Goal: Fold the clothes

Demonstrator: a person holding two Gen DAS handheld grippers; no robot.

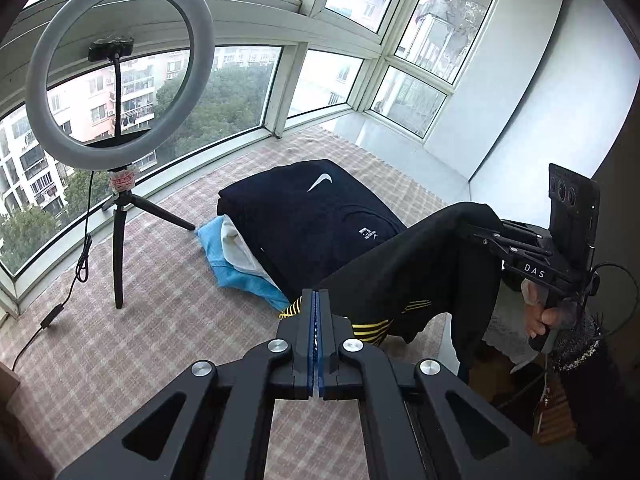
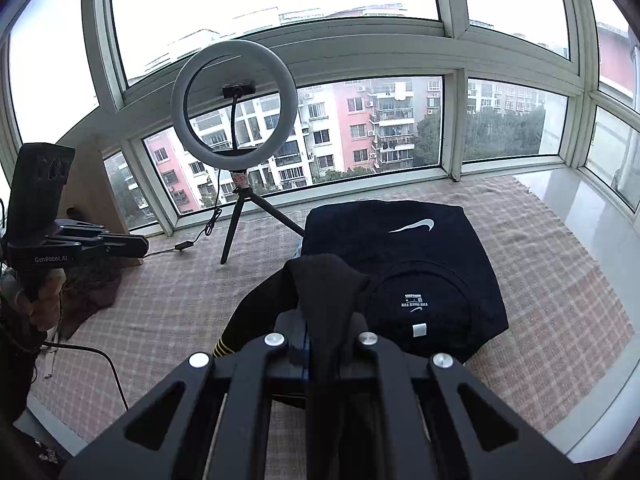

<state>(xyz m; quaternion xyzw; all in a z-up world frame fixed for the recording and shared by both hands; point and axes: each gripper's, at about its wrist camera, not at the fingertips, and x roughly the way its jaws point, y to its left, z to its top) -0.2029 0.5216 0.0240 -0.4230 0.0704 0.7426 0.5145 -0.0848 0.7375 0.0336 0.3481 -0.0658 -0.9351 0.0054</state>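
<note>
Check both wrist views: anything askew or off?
The stack: the folded navy shirt sits crooked on the blue and white garments, which stick out on its ring-light side. The right gripper clamps the black striped garment; the left gripper is shut, apparently empty.

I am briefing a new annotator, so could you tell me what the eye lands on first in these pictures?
First, the white ring light on its tripod, standing by the window on the checked cloth. Next, the folded navy shirt with a white swoosh, topping a small stack behind. Nearest, a black garment with yellow stripes hangs from the right gripper, while the left gripper is shut, apparently empty.
</note>
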